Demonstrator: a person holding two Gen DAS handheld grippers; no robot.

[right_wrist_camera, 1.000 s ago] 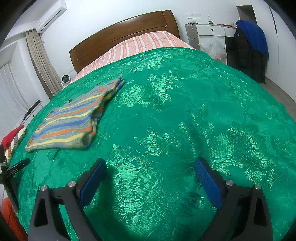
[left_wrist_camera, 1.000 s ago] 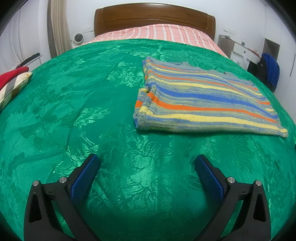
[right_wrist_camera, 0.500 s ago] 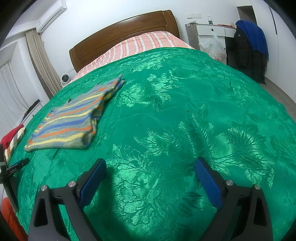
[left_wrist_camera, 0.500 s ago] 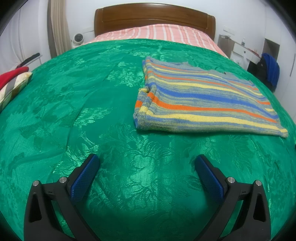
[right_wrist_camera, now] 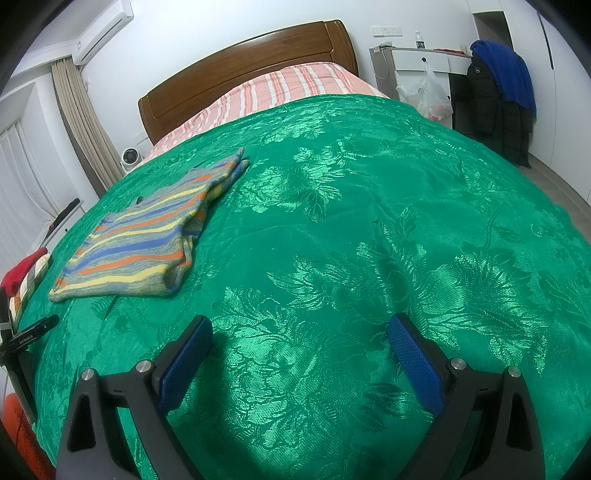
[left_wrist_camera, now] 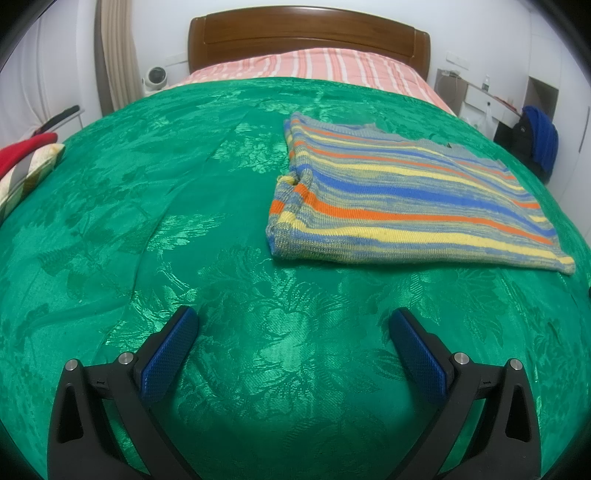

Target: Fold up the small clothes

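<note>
A folded striped knit garment [left_wrist_camera: 402, 199], in blue, orange, yellow and grey, lies flat on the green bedspread [left_wrist_camera: 147, 229]. In the left wrist view it is ahead and to the right of my left gripper [left_wrist_camera: 293, 328], which is open and empty above the bedspread. In the right wrist view the garment [right_wrist_camera: 147, 240] lies far to the left of my right gripper [right_wrist_camera: 299, 332], also open and empty above the green cover [right_wrist_camera: 369, 221].
A wooden headboard [left_wrist_camera: 306, 33] and striped pink sheet [left_wrist_camera: 314, 66] are at the far end. Red and patterned cloth [left_wrist_camera: 22, 166] lies at the left edge. A desk and a chair with dark jackets [right_wrist_camera: 498, 99] stand to the right of the bed.
</note>
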